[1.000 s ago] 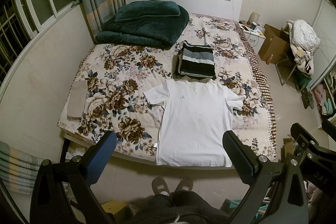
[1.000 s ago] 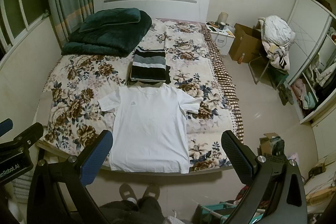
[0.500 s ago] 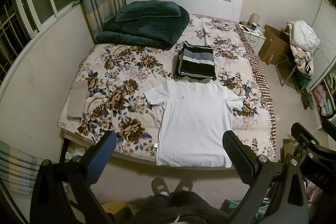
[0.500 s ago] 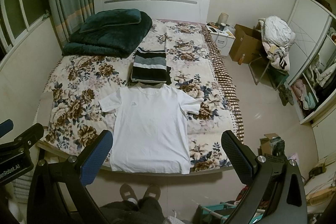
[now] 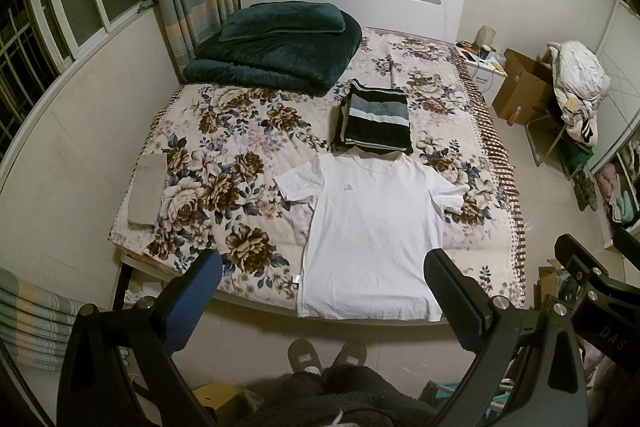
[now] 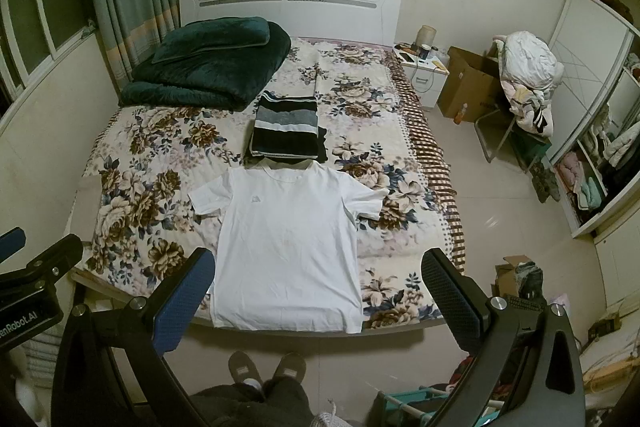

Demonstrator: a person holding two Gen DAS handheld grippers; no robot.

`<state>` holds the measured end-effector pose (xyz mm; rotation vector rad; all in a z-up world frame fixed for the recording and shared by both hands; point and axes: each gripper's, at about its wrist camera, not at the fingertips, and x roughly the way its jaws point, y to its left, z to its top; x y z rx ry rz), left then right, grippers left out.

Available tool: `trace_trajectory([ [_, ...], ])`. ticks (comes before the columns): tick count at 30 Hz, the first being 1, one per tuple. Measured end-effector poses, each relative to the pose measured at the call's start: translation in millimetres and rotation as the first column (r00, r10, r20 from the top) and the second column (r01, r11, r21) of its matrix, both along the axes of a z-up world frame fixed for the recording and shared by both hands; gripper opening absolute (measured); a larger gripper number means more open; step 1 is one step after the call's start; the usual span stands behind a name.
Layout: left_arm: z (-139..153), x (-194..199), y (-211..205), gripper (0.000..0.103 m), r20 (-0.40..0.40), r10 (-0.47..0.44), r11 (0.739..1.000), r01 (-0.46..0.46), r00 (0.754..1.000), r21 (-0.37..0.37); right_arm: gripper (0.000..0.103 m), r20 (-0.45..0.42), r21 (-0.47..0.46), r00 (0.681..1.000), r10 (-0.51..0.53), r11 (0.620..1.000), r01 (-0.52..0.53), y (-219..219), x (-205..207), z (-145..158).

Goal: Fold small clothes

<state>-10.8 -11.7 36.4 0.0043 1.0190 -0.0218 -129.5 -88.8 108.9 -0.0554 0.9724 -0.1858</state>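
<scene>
You're standing at the foot of the bed (image 5: 224, 163), slippers (image 6: 264, 373) poking out below. The white tee (image 5: 372, 239) is lying flat and face up on the floral cover, hem at the near edge, sleeves spread out. Just behind its collar a folded striped stack (image 5: 376, 123) is sitting, and a green blanket (image 5: 276, 51) is piled by the headboard. You're holding both claws up high, well clear of the bed: left claw (image 5: 320, 287) wide apart and gripping nothing, right claw (image 6: 316, 279) the same.
</scene>
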Motion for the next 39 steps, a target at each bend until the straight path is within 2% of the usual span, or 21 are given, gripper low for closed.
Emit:
trace_trajectory([
  [11,3.4,-2.5,-1.7,0.103,-0.001,-0.005,1.000,0.005,1.000,-0.010,0.103,0.000,0.000,1.000,-0.003,1.000,0.003,-2.2,8.6,-9.5],
  [12,15.0,7.1,8.7,0.103,-0.002,-0.005,1.000,0.005,1.000,-0.012,0.103,-0.004,0.003,1.000,-0.004,1.000,0.004,1.6,11.7,-1.9],
  [15,25.2,15.4,7.7,0.103,0.015,-0.007,1.000,0.007,1.000,-0.001,0.103,-0.005,0.017,1.000,-0.022,1.000,0.022,0.2,14.7,-1.5],
  [17,20.2,25.6,12.6,0.103,0.028,-0.001,1.000,0.001,1.000,0.015,0.103,-0.011,0.035,0.999,-0.051,0.998,0.052,-5.9,20.6,-3.8],
  [20,-0.4,61.1,13.6,0.103,0.086,0.018,0.998,-0.023,0.996,0.063,0.103,-0.031,0.064,0.992,-0.126,0.990,0.128,-27.8,37.0,-32.7],
  [23,-49.9,89.8,13.2,0.103,0.106,0.011,0.994,-0.023,0.994,0.110,0.103,-0.059,0.087,0.973,-0.225,0.969,0.230,-64.7,64.6,-80.4],
  [24,-67.6,103.8,10.4,0.103,0.097,0.008,0.992,-0.020,0.995,0.125,0.103,-0.071,0.089,0.963,-0.260,0.960,0.266,-78.8,86.2,-110.3],
  [26,-93.7,123.4,5.1,0.103,0.073,0.016,0.988,-0.026,0.997,0.149,0.103,-0.108,0.102,0.941,-0.321,0.938,0.332,-108.2,107.6,-145.6],
  [27,-115.8,140.7,0.2,0.103,0.038,0.023,0.987,-0.029,0.999,0.159,0.103,-0.130,0.121,0.929,-0.347,0.924,0.362,-125.3,118.8,-164.1],
  [30,-161.3,172.9,-10.9,0.103,-0.018,0.050,0.982,-0.046,0.999,0.181,0.103,-0.198,0.192,0.889,-0.413,0.873,0.448,-180.4,150.0,-226.3],
  [35,-247.3,228.5,-31.5,0.103,-0.082,0.133,0.967,-0.111,0.988,0.230,0.103,-0.306,0.303,0.814,-0.494,0.760,0.575,-275.2,209.3,-353.6],
  [36,-269.5,242.4,-36.9,0.103,-0.098,0.161,0.961,-0.133,0.982,0.242,0.102,-0.324,0.301,0.801,-0.504,0.748,0.592,-288.0,220.0,-377.9],
  [39,-324.1,270.7,-46.1,0.103,-0.134,0.222,0.951,-0.184,0.966,0.249,0.086,-0.385,0.348,0.780,-0.494,0.705,0.618,-329.5,262.5,-458.2],
])
